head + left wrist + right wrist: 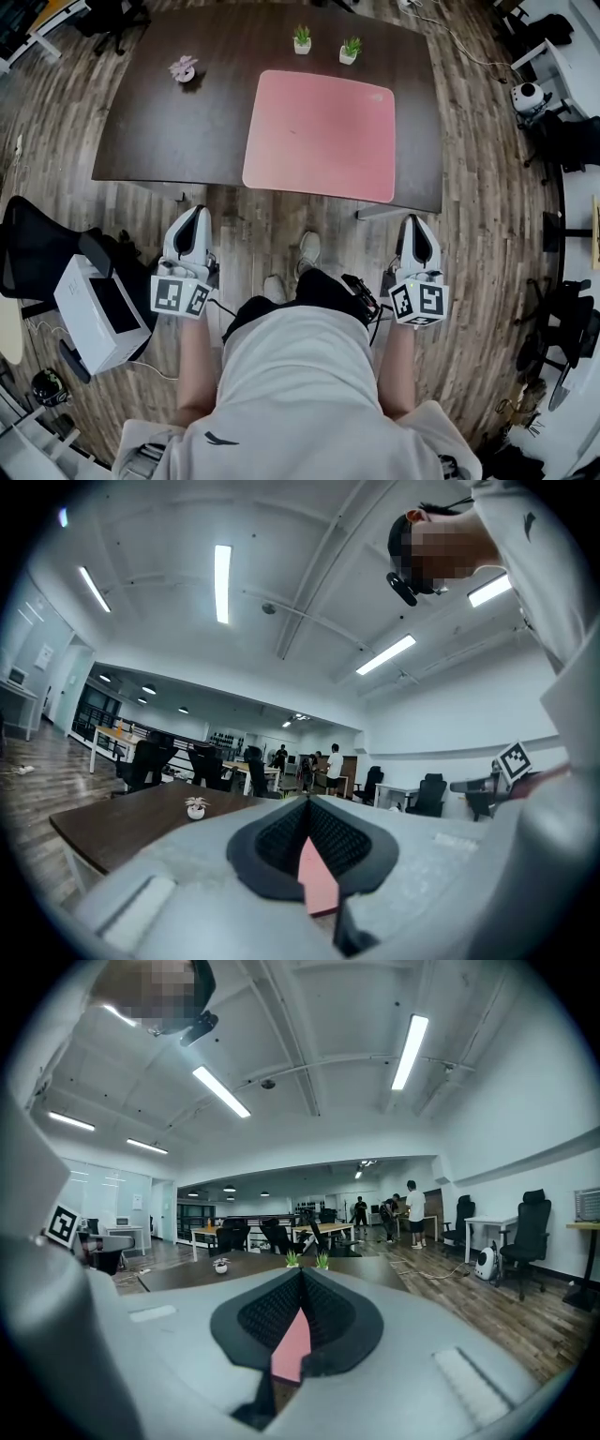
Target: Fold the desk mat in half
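Open-plan office, wood-plank floor (281, 225), strip lights overhead. Person (300, 394) in a light top stands facing a dark counter (169, 131), one hand-held gripper per hand, both low at waist level & short of the counter's near edge.

L hand-held gripper (195, 214): jaws pressed together, black ribbed pads (281, 832) meeting along a centre line, pointing about level at the counter. R hand-held gripper (413, 223): same, jaws pressed together, its pads (272, 1312) meeting. In each gripper view a pink sliver shows low in the slit btwn the pads; can't tell what it is.

Ahead of both & apart from them: pink desk mat (319, 131), flat & unfolded on the counter, near edge close to the counter's near edge, lying btwn the two grippers' lines, nearer the R one.

Past the mat's far edge: green potted plant (302, 38) and second green plant (349, 50). Pinkish potted plant (184, 68) sits straight ahead of the L gripper, off the mat.

Outboard of the L gripper, on the floor: white box unit (94, 314) & black office chair (37, 248). Far back: more desks, chairs, a few standing people (412, 1213).
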